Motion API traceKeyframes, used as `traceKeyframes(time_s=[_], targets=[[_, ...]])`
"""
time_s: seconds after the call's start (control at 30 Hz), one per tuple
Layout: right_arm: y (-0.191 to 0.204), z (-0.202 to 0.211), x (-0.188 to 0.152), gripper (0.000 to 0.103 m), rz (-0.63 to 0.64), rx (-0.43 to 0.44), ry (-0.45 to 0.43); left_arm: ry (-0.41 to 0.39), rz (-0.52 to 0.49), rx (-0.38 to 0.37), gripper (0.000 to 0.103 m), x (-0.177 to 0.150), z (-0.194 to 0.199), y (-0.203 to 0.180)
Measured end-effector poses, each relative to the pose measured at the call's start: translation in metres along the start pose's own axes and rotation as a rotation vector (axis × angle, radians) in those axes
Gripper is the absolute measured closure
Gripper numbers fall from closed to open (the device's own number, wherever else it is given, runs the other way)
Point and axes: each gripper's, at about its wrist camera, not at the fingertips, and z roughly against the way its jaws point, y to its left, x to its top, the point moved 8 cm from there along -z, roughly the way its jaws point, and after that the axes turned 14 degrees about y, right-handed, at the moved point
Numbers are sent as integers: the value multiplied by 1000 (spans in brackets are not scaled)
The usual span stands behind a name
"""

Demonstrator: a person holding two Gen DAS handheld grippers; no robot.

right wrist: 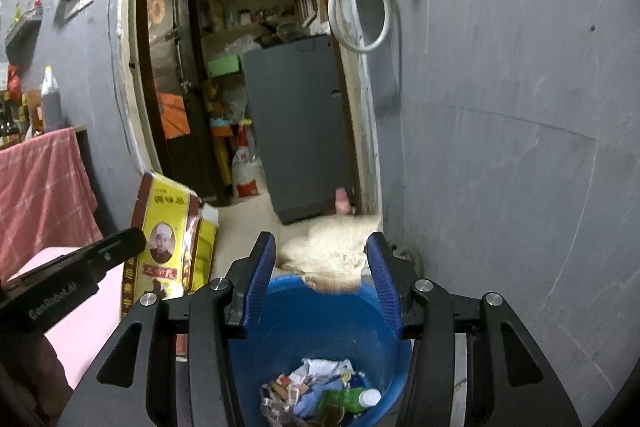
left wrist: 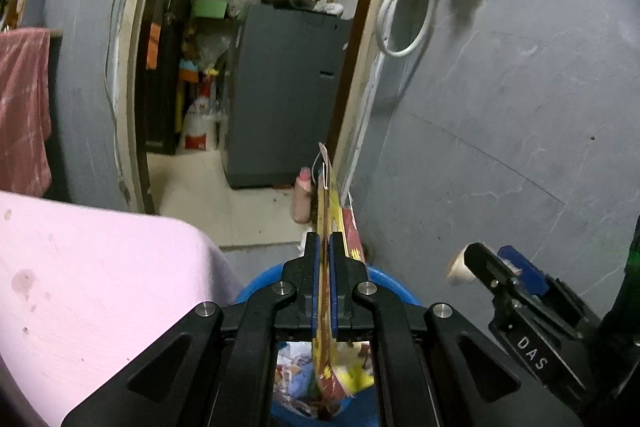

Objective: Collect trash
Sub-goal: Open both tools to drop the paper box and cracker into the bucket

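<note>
My left gripper [left wrist: 325, 243] is shut on a flattened yellow carton [left wrist: 329, 211], seen edge-on and held above the blue bucket [left wrist: 260, 281]. In the right wrist view the carton [right wrist: 168, 227] shows its yellow face with a portrait, with the left gripper's finger [right wrist: 116, 247] on it. My right gripper [right wrist: 322, 251] is open over the blue bucket [right wrist: 320, 319]. A beige crumpled piece of trash [right wrist: 332, 251], blurred, is between its spread fingers above the bucket's far rim. Wrappers and a green bottle [right wrist: 348, 397] lie in the bucket. The right gripper also shows in the left wrist view [left wrist: 492, 263].
A pink surface [left wrist: 92, 275] lies at the left. A grey wall [right wrist: 500, 147] is close on the right. A doorway ahead opens onto a grey cabinet [left wrist: 288, 91] and clutter. A red cloth [right wrist: 40, 187] hangs at the left. A white hose [left wrist: 408, 7] hangs on the wall.
</note>
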Motion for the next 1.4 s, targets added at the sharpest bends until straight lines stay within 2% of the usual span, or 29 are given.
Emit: traceKeyframes(time_s=[0.07,0.2,0.27,0.33,0.47,0.6,0.7,0.77,0.83,0.97,1.03,1.07,1.4], targets=[[-1,-2,-2,48,-11,9,11,37,11,-2,100,-2,-7,3],[-5,-1,-4,48,-23,3,13,79,20,6,99,-5,-15,6],[-6,2,-2,48,-31,-1,5,93,21,-1,93,-8,-17,7],[-7,5,0,48,-36,-5,-1,94,20,-7,82,-10,-17,6],[-7,14,5,43,-40,-17,-24,72,23,-11,78,-10,-8,9],[-6,29,9,31,-42,-32,-66,28,32,-6,61,-3,7,14],[-3,38,12,26,-40,-38,-86,-5,35,2,58,4,22,22],[-1,45,14,23,-37,-40,-104,-23,43,5,47,8,33,29],[3,53,17,19,-37,-37,-125,-53,48,5,31,12,44,35],[11,68,20,8,-34,-49,-157,-95,51,4,24,12,67,46],[17,74,20,2,-27,-55,-168,-112,45,10,11,12,78,53],[21,78,20,0,-23,-56,-179,-124,44,15,9,11,84,55],[53,114,5,0,-4,-35,-222,-175,27,43,8,-9,129,73]])
